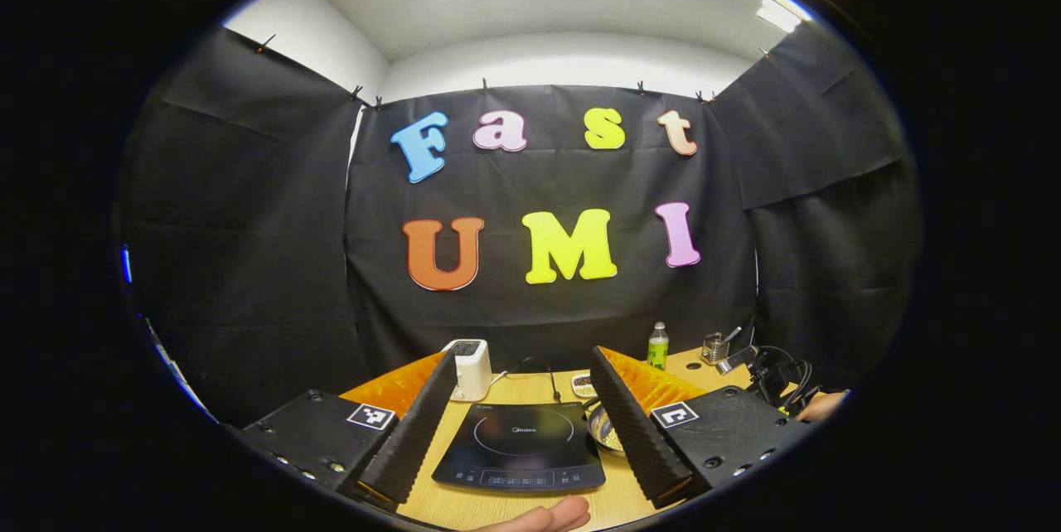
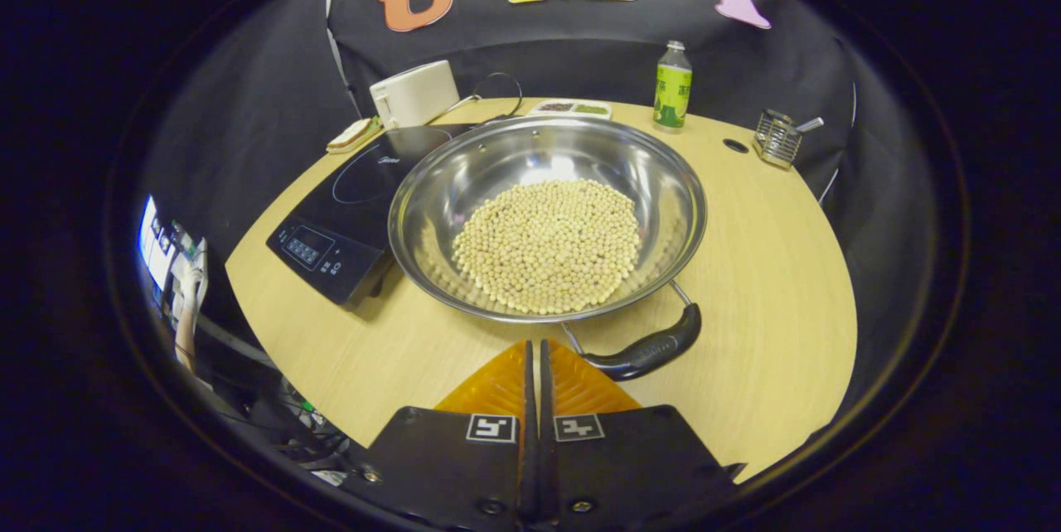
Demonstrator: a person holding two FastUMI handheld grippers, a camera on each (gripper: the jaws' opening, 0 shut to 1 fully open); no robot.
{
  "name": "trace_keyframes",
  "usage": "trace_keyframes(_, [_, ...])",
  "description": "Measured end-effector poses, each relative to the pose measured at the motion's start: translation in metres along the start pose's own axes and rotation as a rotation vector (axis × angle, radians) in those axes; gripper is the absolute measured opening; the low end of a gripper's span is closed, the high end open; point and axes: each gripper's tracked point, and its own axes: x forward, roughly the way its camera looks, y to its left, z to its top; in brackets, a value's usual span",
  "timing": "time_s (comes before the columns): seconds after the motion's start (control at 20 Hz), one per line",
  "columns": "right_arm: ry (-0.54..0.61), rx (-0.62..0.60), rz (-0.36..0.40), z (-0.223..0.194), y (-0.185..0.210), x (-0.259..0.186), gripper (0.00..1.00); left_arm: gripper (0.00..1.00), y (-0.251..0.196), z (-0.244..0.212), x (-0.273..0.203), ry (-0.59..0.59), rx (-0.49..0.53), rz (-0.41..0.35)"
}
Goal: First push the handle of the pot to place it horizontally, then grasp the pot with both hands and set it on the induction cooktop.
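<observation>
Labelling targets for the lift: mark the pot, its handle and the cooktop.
pot [image 2: 530, 152]: right gripper view, bare inner wall.
handle [image 2: 651, 350]: right gripper view, middle of the grip.
cooktop [image 1: 520, 441]: left gripper view, glass top.

Left tool [image 1: 522, 424] wide apart, right tool [image 2: 536, 366] seemingly closed.

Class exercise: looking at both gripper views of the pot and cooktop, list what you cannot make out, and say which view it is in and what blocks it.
1. Left gripper view: most of the pot is hidden behind a finger of the left gripper.
2. Right gripper view: the cooktop is partly covered by the pot.
3. Right gripper view: the panel markings are too small.
4. Right gripper view: the small tray's contents are too small.
</observation>
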Motion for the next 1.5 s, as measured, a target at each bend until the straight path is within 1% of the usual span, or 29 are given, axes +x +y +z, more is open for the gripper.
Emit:
trace_keyframes(0.05, [-0.001, 0.005, -0.012, 0.000, -0.004, 0.000, 0.04, 0.96, 0.000, 0.000, 0.000, -0.002, 0.003, 0.002])
trace_keyframes(0.1, [-0.003, 0.008, -0.024, 0.001, -0.009, -0.001, 0.00, 0.96, 0.000, 0.000, -0.001, -0.003, 0.002, 0.007])
trace_keyframes(0.25, [-0.010, 0.026, -0.039, 0.003, -0.020, 0.000, 0.01, 0.96, -0.003, -0.004, 0.001, 0.010, -0.004, -0.006])
trace_keyframes(0.3, [-0.010, 0.033, -0.040, 0.004, -0.022, 0.001, 0.04, 0.96, -0.004, -0.004, 0.002, 0.014, -0.009, -0.011])
trace_keyframes(0.4, [-0.008, 0.041, -0.049, 0.006, -0.030, 0.001, 0.04, 0.96, -0.006, -0.003, 0.002, 0.013, -0.010, -0.020])
trace_keyframes(0.5, [-0.005, 0.041, -0.066, 0.008, -0.037, 0.002, 0.04, 0.96, 0.007, 0.002, 0.002, -0.006, 0.003, 0.022])
trace_keyframes(0.55, [-0.003, 0.039, -0.076, 0.008, -0.041, 0.003, 0.01, 0.96, 0.013, 0.002, 0.002, -0.012, 0.010, 0.040])
trace_keyframes(0.6, [-0.003, 0.039, -0.084, 0.009, -0.045, 0.005, 0.04, 0.96, 0.014, 0.002, 0.002, -0.013, 0.006, 0.039])
trace_keyframes(0.7, [-0.004, 0.041, -0.093, 0.010, -0.051, 0.006, 0.04, 0.96, 0.007, -0.001, 0.001, -0.002, -0.029, 0.013])
trace_keyframes(0.75, [-0.005, 0.049, -0.094, 0.010, -0.053, 0.005, 0.04, 0.96, 0.006, -0.002, 0.001, 0.005, -0.043, 0.002])
trace_keyframes(0.85, [-0.002, 0.078, -0.077, 0.009, -0.053, 0.007, 0.04, 0.96, 0.011, -0.002, -0.001, 0.005, -0.049, 0.005])
trace_keyframes(0.95, [-0.005, 0.086, -0.082, 0.009, -0.056, 0.006, 0.01, 0.96, 0.008, -0.001, -0.002, 0.002, -0.056, -0.011])
trace_keyframes(1.0, [-0.007, 0.090, -0.091, 0.011, -0.058, 0.006, 0.04, 0.96, 0.010, -0.001, -0.001, 0.000, -0.057, -0.007])
trace_keyframes(1.25, [-0.009, 0.098, -0.103, 0.017, -0.068, 0.007, 0.04, 0.96, 0.008, -0.003, 0.001, 0.006, -0.078, -0.024])
trace_keyframes(1.5, [-0.020, 0.140, -0.102, 0.023, -0.081, 0.011, 0.04, 0.96, 0.010, -0.009, 0.004, 0.017, -0.084, -0.015])
